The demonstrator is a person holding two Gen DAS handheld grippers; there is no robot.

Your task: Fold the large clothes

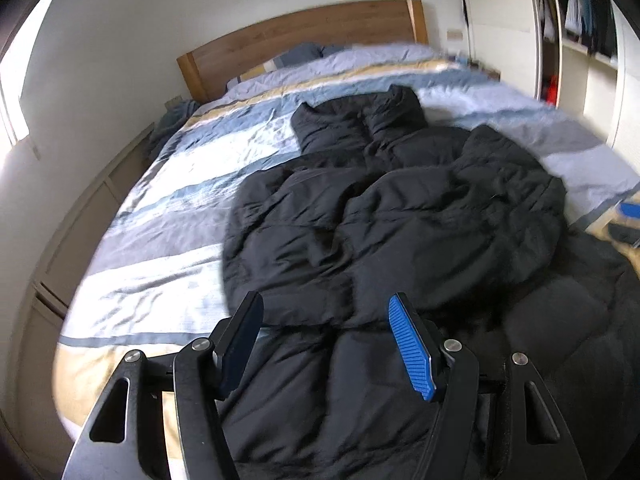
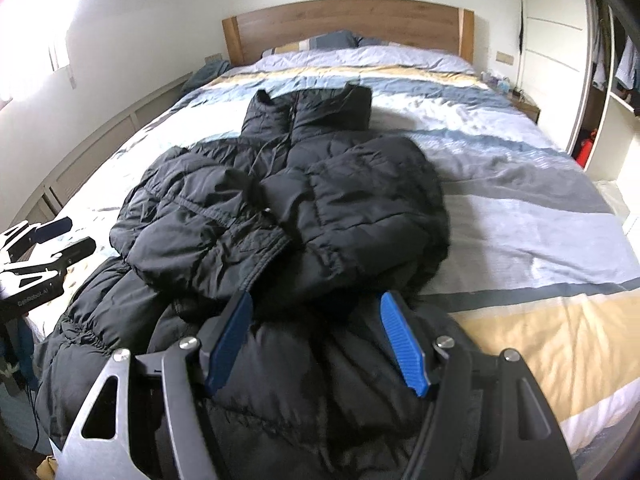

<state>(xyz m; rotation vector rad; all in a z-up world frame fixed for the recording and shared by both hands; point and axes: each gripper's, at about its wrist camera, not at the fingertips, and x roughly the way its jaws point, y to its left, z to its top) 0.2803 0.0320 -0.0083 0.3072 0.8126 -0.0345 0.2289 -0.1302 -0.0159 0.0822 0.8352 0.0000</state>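
Note:
A black puffer jacket lies on the striped bed, collar toward the headboard, both sleeves folded in over the chest. It also shows in the right wrist view. My left gripper is open and empty, just above the jacket's lower part near the bed's foot. My right gripper is open and empty over the jacket's lower hem. The left gripper shows at the left edge of the right wrist view, the right gripper at the right edge of the left wrist view.
A wooden headboard and pillows stand at the far end. Low cabinets run along the left wall. An open wardrobe with hanging clothes stands at the right. A small nightstand sits by it.

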